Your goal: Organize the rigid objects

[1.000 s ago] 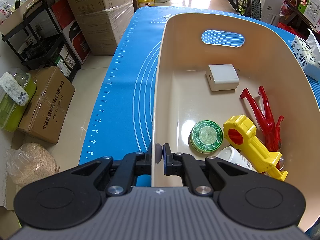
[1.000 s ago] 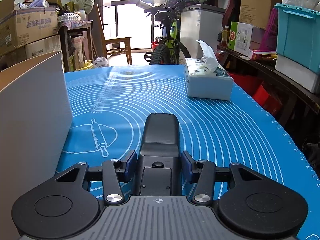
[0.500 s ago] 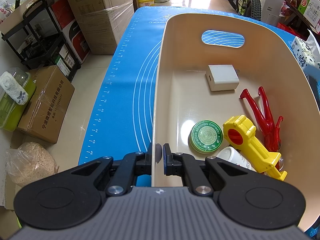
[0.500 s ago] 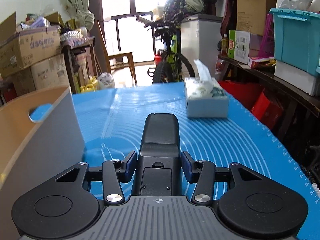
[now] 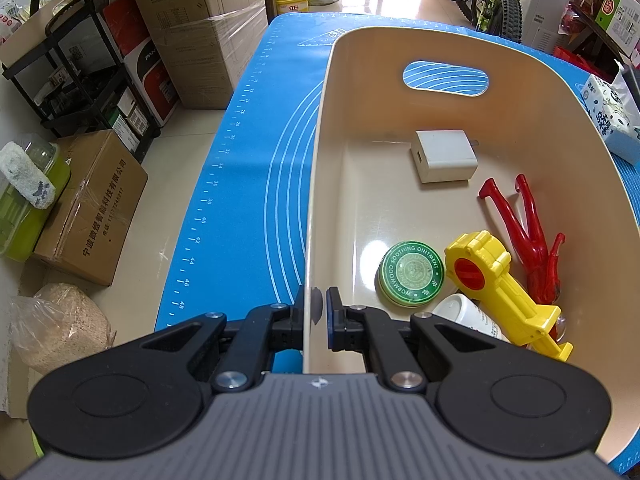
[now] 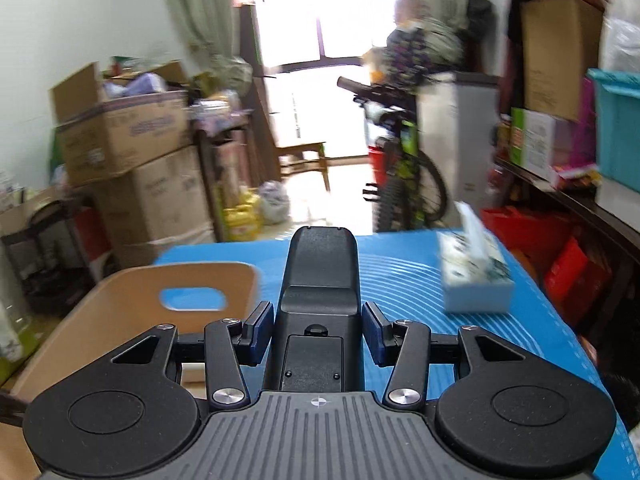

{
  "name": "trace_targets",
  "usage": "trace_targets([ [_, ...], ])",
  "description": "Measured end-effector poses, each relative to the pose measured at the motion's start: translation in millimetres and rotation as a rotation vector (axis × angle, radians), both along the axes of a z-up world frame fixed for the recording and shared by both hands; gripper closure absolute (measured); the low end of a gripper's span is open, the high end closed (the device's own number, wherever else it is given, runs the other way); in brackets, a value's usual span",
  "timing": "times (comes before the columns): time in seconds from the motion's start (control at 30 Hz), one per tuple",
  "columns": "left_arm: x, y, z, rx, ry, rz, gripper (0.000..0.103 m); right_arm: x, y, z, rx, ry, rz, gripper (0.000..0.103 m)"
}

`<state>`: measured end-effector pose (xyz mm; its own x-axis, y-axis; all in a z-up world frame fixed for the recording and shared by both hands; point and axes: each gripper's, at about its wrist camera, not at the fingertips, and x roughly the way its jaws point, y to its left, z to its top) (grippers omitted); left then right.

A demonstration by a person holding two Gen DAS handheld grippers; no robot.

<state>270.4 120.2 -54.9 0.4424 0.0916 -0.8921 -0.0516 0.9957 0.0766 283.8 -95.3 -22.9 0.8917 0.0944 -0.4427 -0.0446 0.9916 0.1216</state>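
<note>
My left gripper (image 5: 316, 306) is shut on the near left wall of the beige bin (image 5: 320, 160), one finger outside and one inside. In the bin lie a white charger block (image 5: 444, 155), a green ointment tin (image 5: 411, 273), a yellow toy tool (image 5: 500, 288), red pliers (image 5: 528, 232) and a white bottle (image 5: 468, 316). My right gripper (image 6: 318, 334) is shut on a black device (image 6: 318, 276) and holds it raised, right of the bin (image 6: 132, 292) and above the blue mat (image 6: 400, 280).
A tissue box (image 6: 474, 276) stands on the mat at the right; it also shows in the left wrist view (image 5: 608, 116). Cardboard boxes (image 5: 200, 20) and a black rack (image 5: 80, 80) stand on the floor left of the table. A bicycle (image 6: 400, 160) stands beyond the table.
My right gripper has risen and swung left with the black device, so the bin's handle end now shows below it. My left gripper and the bin have not moved.
</note>
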Motion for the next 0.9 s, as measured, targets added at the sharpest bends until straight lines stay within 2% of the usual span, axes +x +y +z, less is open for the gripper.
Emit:
trace_targets([
  [0.3, -0.1, 0.7, -0.3, -0.006, -0.001, -0.002, 0.095, 0.8, 60.1, 13.0, -0.021, 0.052, 0.155, 0.049],
  [0.57, -0.5, 1.1, -1.0, -0.004, -0.003, -0.004, 0.095, 6.2, 100.3, -9.3, -0.071, 0.204, 0.231, 0.049],
  [0.77, -0.4, 0.3, -0.9, -0.002, -0.003, -0.005, 0.095, 11.6, 113.9, -20.1, -0.126, 0.278, 0.255, 0.049],
  [0.9, 0.2, 0.6, -0.7, 0.0, -0.002, -0.005, 0.095, 18.7, 125.6, -23.4, -0.212, 0.336, 0.281, 0.049],
])
